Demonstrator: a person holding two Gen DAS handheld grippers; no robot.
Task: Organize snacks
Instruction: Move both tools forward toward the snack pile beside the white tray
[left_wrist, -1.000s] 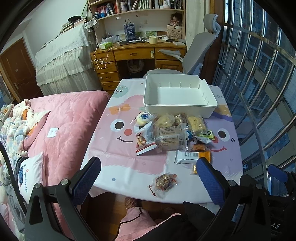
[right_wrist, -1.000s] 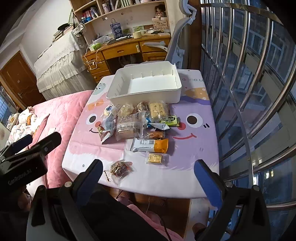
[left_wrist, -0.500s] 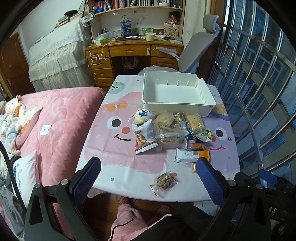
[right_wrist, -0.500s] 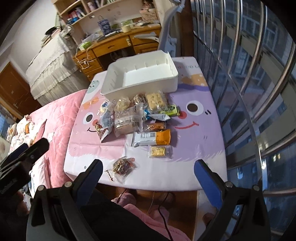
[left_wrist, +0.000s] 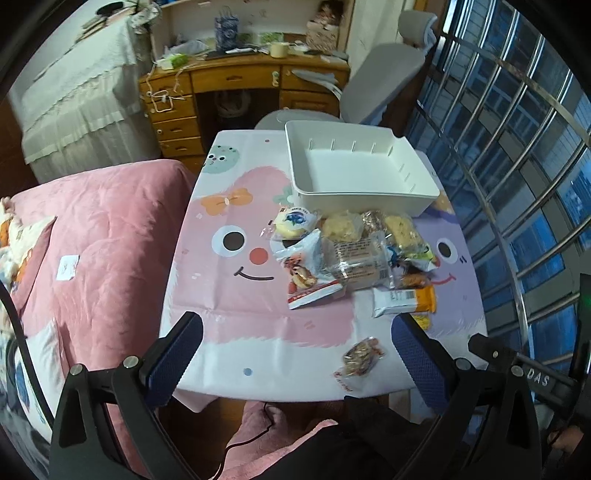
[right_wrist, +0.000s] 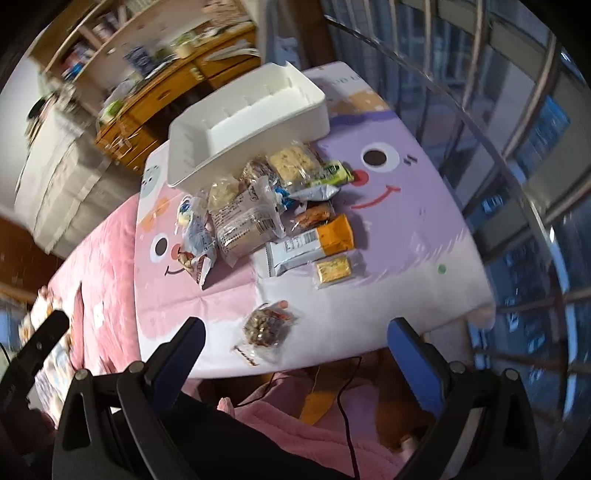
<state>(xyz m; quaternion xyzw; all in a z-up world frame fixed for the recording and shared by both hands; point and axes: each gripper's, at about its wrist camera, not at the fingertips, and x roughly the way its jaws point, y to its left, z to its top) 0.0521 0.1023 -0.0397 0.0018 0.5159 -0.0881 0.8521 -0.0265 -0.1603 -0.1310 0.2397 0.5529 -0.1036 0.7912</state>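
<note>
A white bin (left_wrist: 360, 168) (right_wrist: 243, 122) stands empty at the far end of the table. In front of it lies a heap of wrapped snacks (left_wrist: 354, 254) (right_wrist: 258, 210), with a white-and-orange bar (left_wrist: 404, 301) (right_wrist: 310, 247) and a small gold packet (right_wrist: 332, 269) nearer. A clear bag of nuts (left_wrist: 360, 358) (right_wrist: 266, 326) lies alone by the front edge. My left gripper (left_wrist: 299, 362) hangs open over the front edge, left of the nut bag. My right gripper (right_wrist: 295, 354) is open too, just short of that bag. Neither holds anything.
The table wears a pink and purple cartoon cloth (left_wrist: 236, 266) (right_wrist: 406, 206). A pink bed (left_wrist: 99, 236) adjoins it on the left, metal window bars (left_wrist: 517, 155) (right_wrist: 517, 147) on the right. A grey chair (left_wrist: 373, 88) and wooden desk (left_wrist: 236, 85) stand behind. A person's pink clothing (right_wrist: 295, 417) is below.
Both grippers have moved in toward the table; the snacks loom larger. The right view has tilted and come down over the nut bag. Nothing on the table has shifted.
</note>
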